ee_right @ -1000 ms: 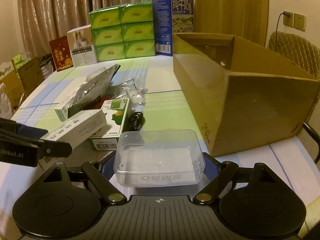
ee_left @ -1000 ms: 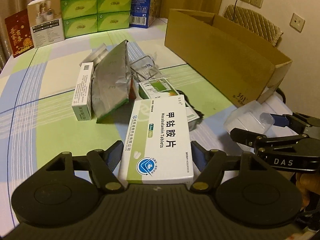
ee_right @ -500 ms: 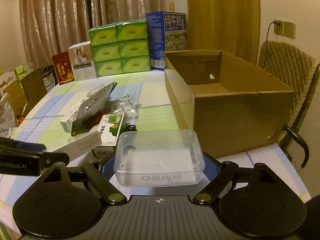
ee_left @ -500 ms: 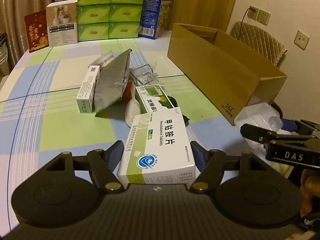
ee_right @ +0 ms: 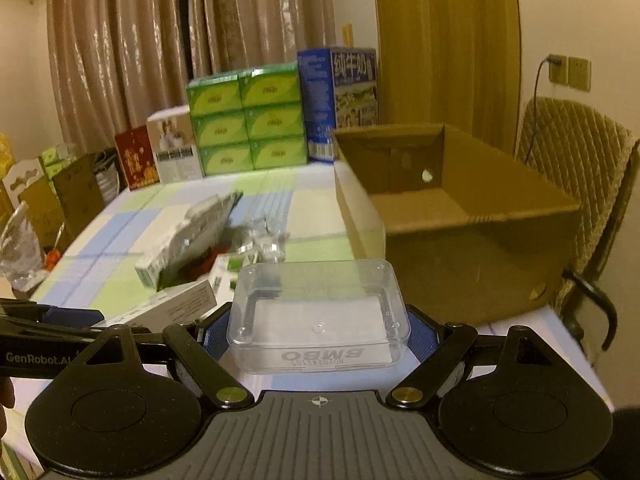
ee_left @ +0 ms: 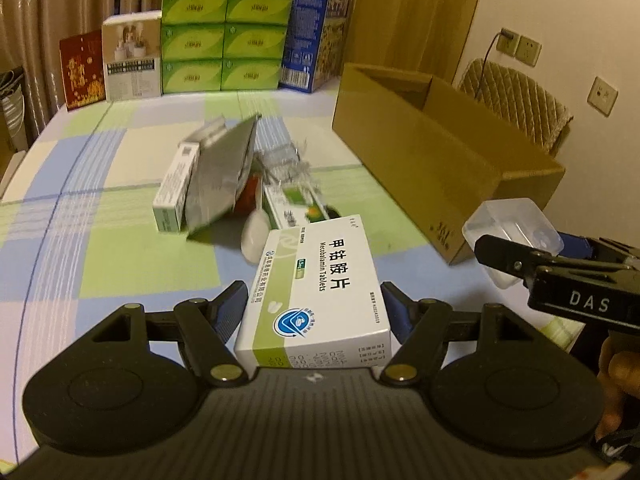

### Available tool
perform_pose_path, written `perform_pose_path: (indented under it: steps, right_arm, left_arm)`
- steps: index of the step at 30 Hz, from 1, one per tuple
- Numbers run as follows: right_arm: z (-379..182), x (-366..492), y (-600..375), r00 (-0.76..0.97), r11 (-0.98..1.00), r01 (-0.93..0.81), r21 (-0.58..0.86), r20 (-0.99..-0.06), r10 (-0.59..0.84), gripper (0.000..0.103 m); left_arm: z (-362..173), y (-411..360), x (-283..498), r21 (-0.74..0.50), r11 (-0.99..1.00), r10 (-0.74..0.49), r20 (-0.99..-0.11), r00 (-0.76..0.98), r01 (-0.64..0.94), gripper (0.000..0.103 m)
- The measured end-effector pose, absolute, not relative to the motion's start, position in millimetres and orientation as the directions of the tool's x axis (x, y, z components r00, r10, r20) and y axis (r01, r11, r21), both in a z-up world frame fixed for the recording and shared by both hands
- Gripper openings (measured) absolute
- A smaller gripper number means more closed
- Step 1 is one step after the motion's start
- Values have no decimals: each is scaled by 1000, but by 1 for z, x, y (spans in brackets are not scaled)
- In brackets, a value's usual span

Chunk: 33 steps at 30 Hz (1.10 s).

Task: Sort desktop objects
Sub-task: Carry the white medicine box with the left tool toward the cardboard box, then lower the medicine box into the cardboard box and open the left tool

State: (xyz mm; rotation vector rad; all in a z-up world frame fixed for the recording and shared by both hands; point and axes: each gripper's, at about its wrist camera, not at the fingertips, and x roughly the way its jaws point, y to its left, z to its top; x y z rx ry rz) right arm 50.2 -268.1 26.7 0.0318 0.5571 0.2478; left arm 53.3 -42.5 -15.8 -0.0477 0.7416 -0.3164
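A white-and-green Mecobalamin tablet box is held flat above the worktop, beside an empty clear plastic box, also held level. The open brown cardboard box stands upright, empty, on the worktop's right side.

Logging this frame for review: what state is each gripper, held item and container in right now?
left gripper: shut on the tablet box
tablet box: held off the table, label up
right gripper: shut on the clear plastic box
clear plastic box: held, lidless, open side up
cardboard box: open on top, nothing visible inside
silver foil pouch: leaning on the pile
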Motion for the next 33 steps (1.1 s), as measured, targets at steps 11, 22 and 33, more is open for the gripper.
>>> perform_pose_path:
  steps: [11, 22, 33]
  right_arm:
    - [111, 97, -317, 885, 975, -182, 126, -412, 219, 83]
    - [111, 170, -402, 863, 987, -120, 108, -479, 158, 83]
    - [78, 201, -433, 836, 989, -70, 128, -533, 128, 83]
  left_arm:
    - [55, -93, 87, -150, 940, -335, -588, 736, 308, 67]
    - [76, -188, 146, -136, 902, -409, -574, 709, 410, 67]
    - [49, -245, 183, -110, 857, -463, -596, 656, 504, 68]
